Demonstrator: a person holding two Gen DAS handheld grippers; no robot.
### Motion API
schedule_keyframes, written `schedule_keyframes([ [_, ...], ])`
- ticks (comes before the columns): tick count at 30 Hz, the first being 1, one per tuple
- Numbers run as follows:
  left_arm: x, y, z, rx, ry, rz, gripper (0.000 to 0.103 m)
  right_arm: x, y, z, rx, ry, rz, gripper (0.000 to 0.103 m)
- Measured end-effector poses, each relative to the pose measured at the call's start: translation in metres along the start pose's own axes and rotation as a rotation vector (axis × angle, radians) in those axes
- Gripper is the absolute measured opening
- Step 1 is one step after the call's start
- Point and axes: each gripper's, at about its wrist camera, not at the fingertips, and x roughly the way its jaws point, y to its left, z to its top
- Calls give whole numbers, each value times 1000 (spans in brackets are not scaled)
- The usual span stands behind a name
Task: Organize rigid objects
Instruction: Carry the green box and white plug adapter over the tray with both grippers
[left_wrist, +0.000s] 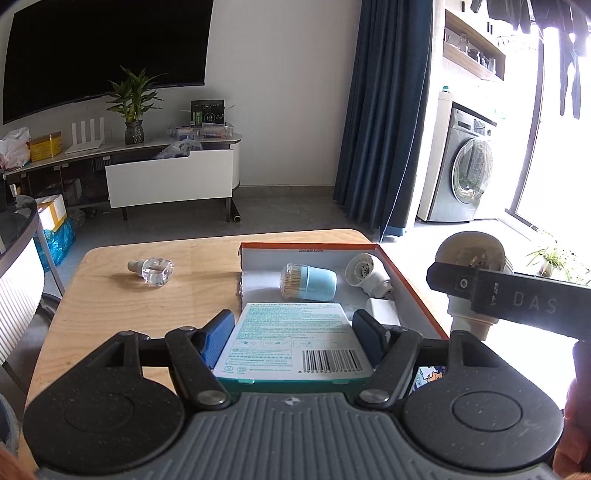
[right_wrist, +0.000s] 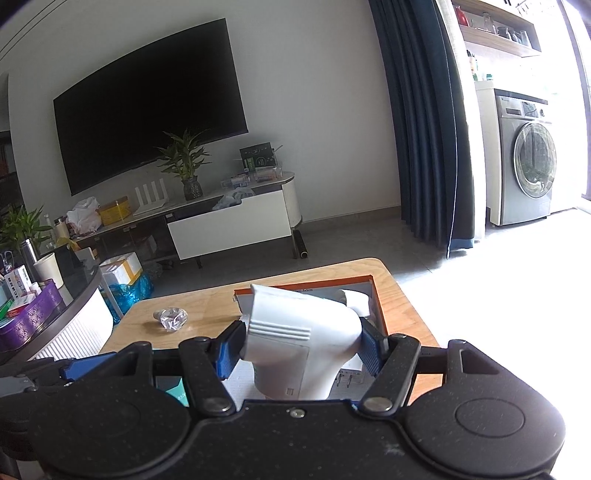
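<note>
- Pale wood forms the table (left_wrist: 110, 306), which bears everything else; an orange-rimmed cardboard box (left_wrist: 406, 284) sits open on its right part
- the left gripper (left_wrist: 293, 336) pinches a teal-and-white carton (left_wrist: 291, 339) between its blue pads, barcode upward, at the box's near end
- the right gripper (right_wrist: 301, 345) is clamped on a white hair dryer (right_wrist: 303, 332), held over the box's near right side
- inside the box lie a light-blue toothpick holder (left_wrist: 312, 281) on its side, a second white dryer-like appliance (left_wrist: 364, 273) and a small white block (left_wrist: 382, 310)
- a clear glass stopper (left_wrist: 153, 270) lies on bare wood, well left of the box
</note>
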Motion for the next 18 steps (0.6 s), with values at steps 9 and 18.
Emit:
schedule_keyframes([
  [9,16,-4,11,-2,21,-17,72,11,-8,6,2,11,-27,77],
  [18,32,-7,21,8,51,-26,72,24,-15,18,4,23,-44,77],
])
